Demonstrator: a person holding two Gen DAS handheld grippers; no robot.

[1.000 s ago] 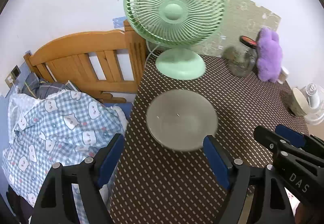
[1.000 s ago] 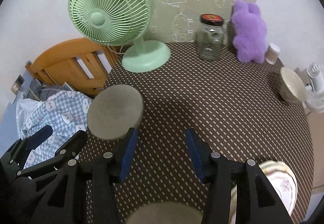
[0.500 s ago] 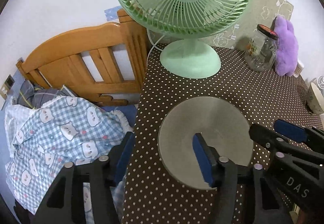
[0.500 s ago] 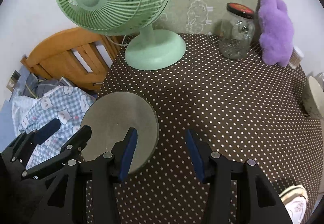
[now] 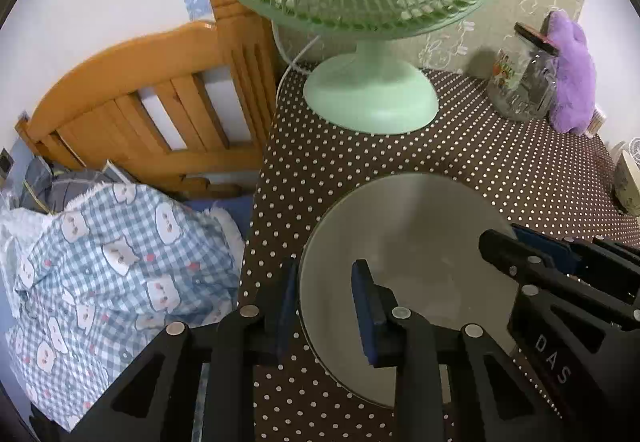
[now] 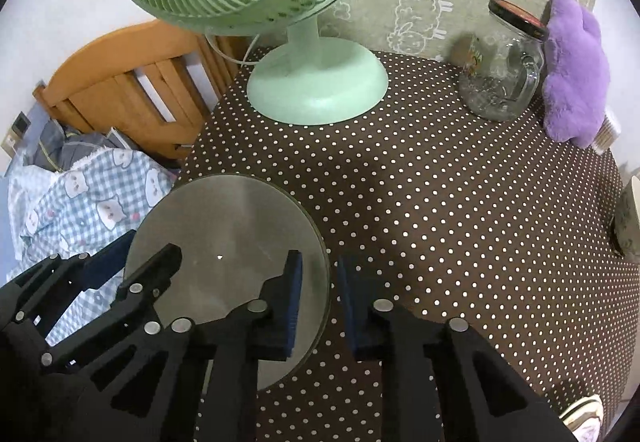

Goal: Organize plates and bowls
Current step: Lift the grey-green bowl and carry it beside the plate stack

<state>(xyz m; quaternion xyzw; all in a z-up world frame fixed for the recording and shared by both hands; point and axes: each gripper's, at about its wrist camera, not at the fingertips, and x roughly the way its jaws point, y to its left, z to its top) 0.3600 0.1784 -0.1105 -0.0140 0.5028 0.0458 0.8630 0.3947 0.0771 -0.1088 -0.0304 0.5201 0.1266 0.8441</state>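
Note:
A grey-green bowl point(image 5: 404, 242) sits near the left edge of the brown polka-dot table point(image 5: 360, 154). My left gripper point(image 5: 326, 306) straddles the bowl's left rim, one finger outside and one inside, with a gap still showing. My right gripper point(image 6: 318, 298) straddles the bowl's point(image 6: 228, 242) right rim the same way, jaws open. A second bowl point(image 5: 626, 182) stands at the far right edge; it also shows in the right wrist view point(image 6: 630, 218). A plate point(image 6: 582, 412) peeks in at the bottom right.
A green fan point(image 6: 316, 86) stands at the back of the table. A glass jar point(image 6: 498, 82) and a purple plush toy point(image 6: 574, 70) stand back right. A wooden bed frame point(image 5: 160, 98) and checked bedding point(image 5: 112, 266) lie left of the table.
Both grippers have moved forward and down onto the grey-green bowl, the left to its left rim, the right to its right rim. Both jaws have narrowed around the rim.

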